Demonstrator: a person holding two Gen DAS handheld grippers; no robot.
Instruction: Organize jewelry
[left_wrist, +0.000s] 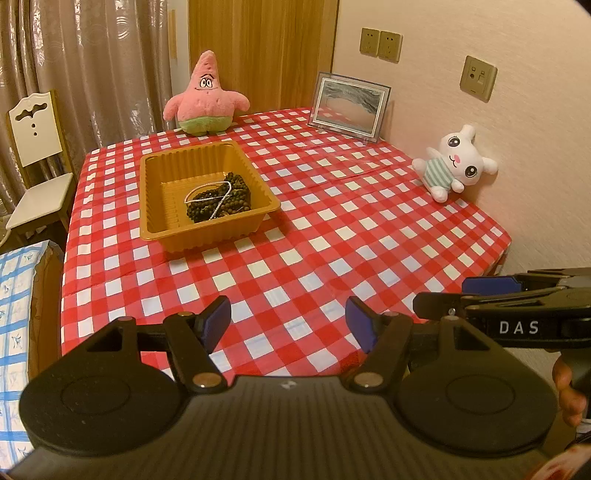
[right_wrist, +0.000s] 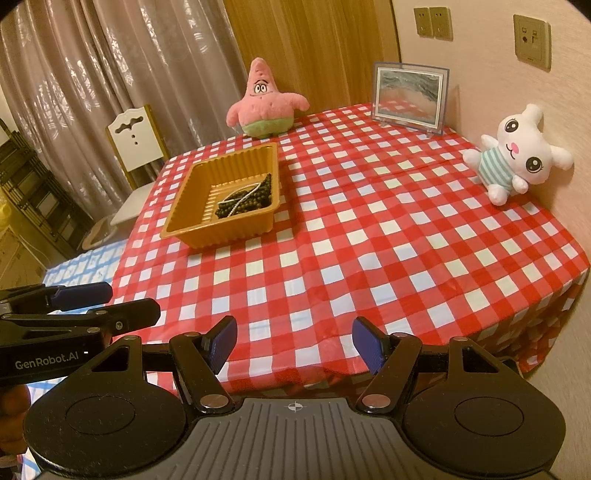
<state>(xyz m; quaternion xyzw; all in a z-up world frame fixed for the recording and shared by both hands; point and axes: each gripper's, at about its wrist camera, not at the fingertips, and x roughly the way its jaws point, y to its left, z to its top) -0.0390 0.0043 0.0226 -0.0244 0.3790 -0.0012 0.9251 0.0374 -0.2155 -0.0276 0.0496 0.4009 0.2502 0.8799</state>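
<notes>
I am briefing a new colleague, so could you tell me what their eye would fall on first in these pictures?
Most likely the red-and-white checked tablecloth that fills both views. Next, the amber plastic tray left of centre, with dark beaded jewelry and a pale cord heaped in its near right corner. Then the pink starfish plush at the far edge and the white bunny plush against the right wall.

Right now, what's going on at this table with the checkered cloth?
A person holds a gripper in each hand at the near edge of the table. The left gripper and right gripper are both open and empty, touching nothing. The jewelry, dark bead strings with a thin white cord, already lies in the orange tray. Two plush toys and a framed picture stand toward the back and side.
</notes>
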